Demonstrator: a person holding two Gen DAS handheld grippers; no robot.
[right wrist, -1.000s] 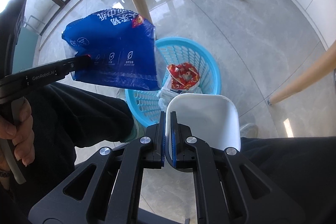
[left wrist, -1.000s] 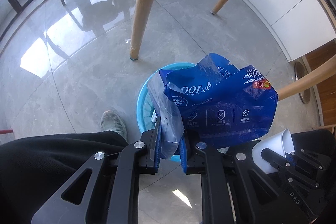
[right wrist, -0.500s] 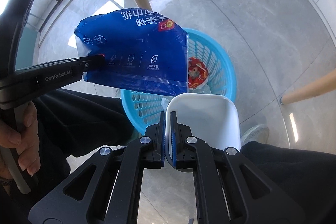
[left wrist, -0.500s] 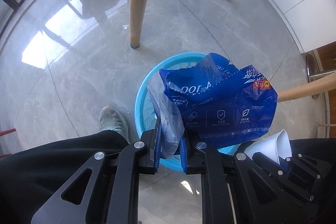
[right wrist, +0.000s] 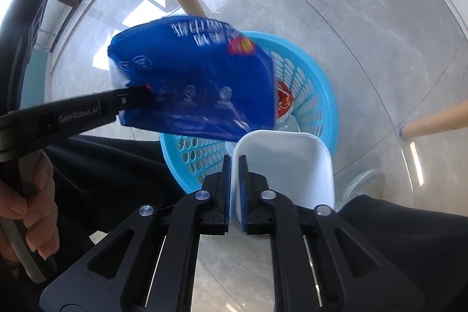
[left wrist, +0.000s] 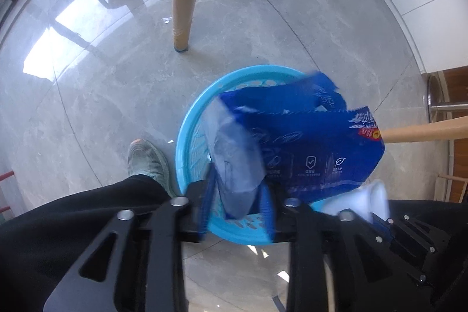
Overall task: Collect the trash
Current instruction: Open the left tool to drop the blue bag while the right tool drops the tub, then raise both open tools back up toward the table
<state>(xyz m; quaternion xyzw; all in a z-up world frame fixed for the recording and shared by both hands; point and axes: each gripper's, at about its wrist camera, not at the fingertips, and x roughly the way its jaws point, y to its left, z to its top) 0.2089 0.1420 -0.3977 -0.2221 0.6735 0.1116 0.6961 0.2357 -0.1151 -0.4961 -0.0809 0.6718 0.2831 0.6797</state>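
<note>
The right gripper [right wrist: 234,192] points down, its jaws opening with the wall of a white plastic cup [right wrist: 288,165] between the pads, a thin gap showing on either side. Just beyond it the left gripper [left wrist: 236,208], lettered "GenRobot.AI" on its side, has its jaws opening around the clear end of a blue wrapper [left wrist: 307,145], which hangs loose between the blurred pads. The wrapper bears white Chinese characters, too smeared to read, three small icons and a red-and-yellow badge. Under both sits a light blue slotted basket [right wrist: 310,95] on the grey tile floor [left wrist: 102,84], with a red wrapper [right wrist: 284,103] inside it.
</note>
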